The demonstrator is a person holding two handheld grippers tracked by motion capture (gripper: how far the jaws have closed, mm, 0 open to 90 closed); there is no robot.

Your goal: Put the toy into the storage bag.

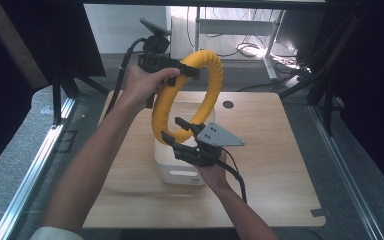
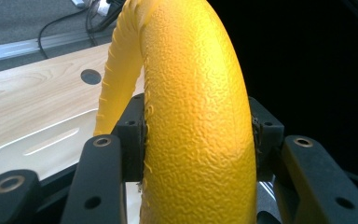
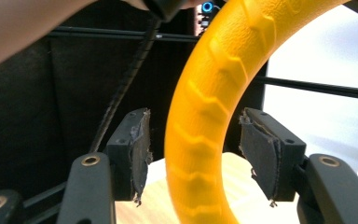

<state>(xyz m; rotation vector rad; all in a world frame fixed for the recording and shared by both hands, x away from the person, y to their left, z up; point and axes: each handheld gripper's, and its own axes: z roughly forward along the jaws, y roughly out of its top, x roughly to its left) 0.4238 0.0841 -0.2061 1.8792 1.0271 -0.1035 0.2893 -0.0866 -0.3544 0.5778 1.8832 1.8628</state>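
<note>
**Ring aloft, second grip not yet made**

Yellow ring (image 2: 196,116) fills the left gripper (image 1: 182,70) camera, clamped tight between its jaws at the ring's upper arc. Below, the right gripper (image 1: 182,132) stands released, its pads (image 3: 140,149) either side of the lower arc with gaps showing. Beneath both sits a white bin (image 1: 180,172) on the table (image 1: 280,165). Lifting looks done; what seems left is closing the right grip, then placing the ring.
</note>
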